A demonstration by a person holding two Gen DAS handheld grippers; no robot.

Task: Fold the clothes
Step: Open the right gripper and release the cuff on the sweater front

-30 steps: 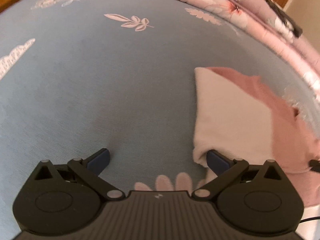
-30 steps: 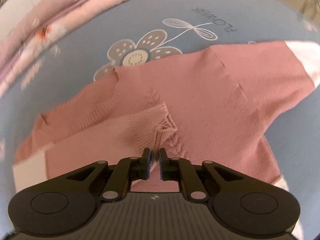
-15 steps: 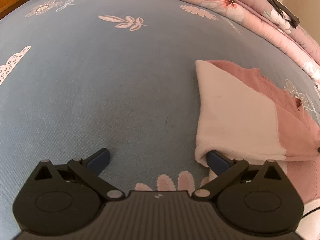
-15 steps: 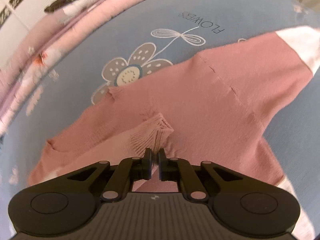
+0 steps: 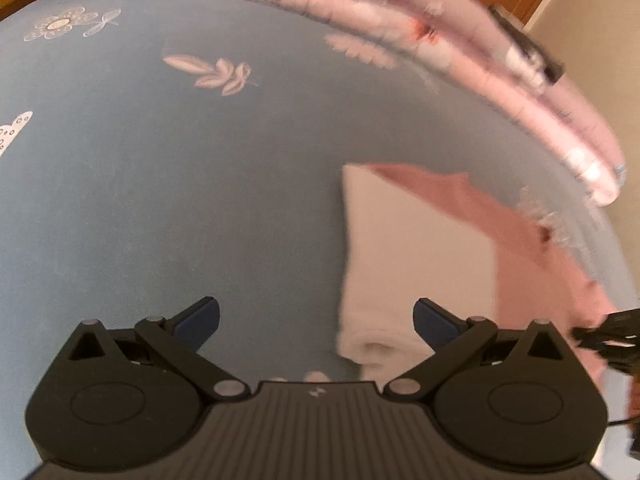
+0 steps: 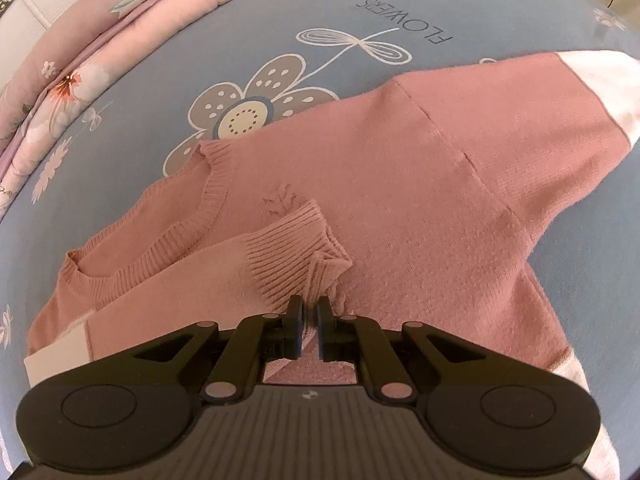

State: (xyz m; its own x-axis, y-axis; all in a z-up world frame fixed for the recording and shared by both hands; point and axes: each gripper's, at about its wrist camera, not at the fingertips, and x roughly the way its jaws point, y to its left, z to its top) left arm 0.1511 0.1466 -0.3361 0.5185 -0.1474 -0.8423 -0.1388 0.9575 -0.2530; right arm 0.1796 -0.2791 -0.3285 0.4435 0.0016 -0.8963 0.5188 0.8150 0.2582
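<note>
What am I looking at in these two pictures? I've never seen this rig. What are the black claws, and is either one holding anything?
Each picture comes from a camera mounted on a hand-held two-finger gripper, looking forward along its fingers; a person carries one in each hand.

The left camera shows the left gripper open wide above a blue bedsheet, with the white part of a pink sweater reaching in between its fingers, not pinched.

The right camera shows the right gripper shut on the sweater's ribbed cuff, where one sleeve is folded across the chest. Its jaws have just been closing on that cuff. A pink floral quilt lies along the bed's edge.
</note>
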